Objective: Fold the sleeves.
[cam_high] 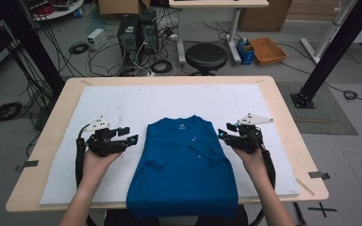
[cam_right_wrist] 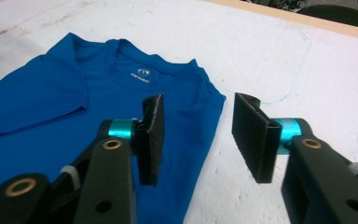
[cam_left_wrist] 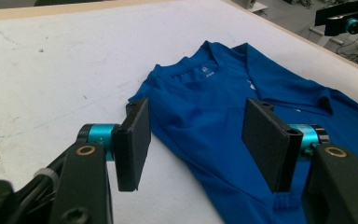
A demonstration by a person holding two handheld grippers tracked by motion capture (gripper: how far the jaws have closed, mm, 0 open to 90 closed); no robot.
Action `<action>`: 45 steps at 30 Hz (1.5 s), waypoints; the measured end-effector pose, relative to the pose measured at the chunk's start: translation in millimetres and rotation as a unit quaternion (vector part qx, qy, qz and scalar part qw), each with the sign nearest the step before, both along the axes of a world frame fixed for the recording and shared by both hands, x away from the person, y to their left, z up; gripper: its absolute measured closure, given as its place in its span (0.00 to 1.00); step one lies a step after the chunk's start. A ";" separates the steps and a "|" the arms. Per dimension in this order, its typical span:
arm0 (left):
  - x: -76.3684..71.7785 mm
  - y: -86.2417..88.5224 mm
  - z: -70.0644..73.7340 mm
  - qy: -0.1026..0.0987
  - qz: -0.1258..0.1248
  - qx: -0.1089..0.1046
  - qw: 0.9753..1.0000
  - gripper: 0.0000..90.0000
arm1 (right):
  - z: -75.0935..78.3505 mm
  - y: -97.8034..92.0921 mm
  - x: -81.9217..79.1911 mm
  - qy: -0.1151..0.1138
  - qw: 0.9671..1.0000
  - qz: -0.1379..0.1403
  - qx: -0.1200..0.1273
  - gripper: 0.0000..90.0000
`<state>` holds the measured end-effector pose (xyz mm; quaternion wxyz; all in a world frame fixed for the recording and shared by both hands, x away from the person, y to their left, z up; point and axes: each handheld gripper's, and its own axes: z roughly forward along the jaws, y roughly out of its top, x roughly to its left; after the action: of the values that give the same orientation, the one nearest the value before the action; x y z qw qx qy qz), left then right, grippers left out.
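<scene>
Blue shirt: we see it flat on the white sheet, collar at 12 o'clock, hem hanging over the table's near edge at 6 o'clock; both sleeves look folded inward, though we can't be sure from above.
Left gripper: at 9 o'clock of the shirt, just beside its shoulder, jaws wide apart with nothing between them.
Right gripper: at 3 o'clock of the shirt, near the other shoulder, jaws spread wide and empty.
Contact: in our gripper views the jaws hover over the shirt's edges without gripping cloth.
Stool: beyond the table at 12 o'clock.
</scene>
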<state>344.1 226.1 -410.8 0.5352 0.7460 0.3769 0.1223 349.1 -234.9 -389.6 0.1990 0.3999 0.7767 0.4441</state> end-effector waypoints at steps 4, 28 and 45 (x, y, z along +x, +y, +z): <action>1.0 -0.2 -1.8 0.004 0.003 -0.003 1.000 0.47 | -6.6 17.2 0.7 0.011 0.999 0.038 -0.012 0.70; 0.7 -1.4 -4.5 0.009 -0.003 0.000 1.000 0.47 | -48.6 78.0 4.5 0.071 0.988 0.090 -0.105 0.99; 1.6 -2.3 -5.5 0.012 -0.007 0.000 1.000 0.47 | -42.7 89.0 14.5 0.073 0.990 0.093 -0.072 0.93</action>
<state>345.7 223.8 -416.4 0.5316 0.7502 0.3777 0.1096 363.5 -145.9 -432.3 0.1281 0.3420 0.8530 0.3729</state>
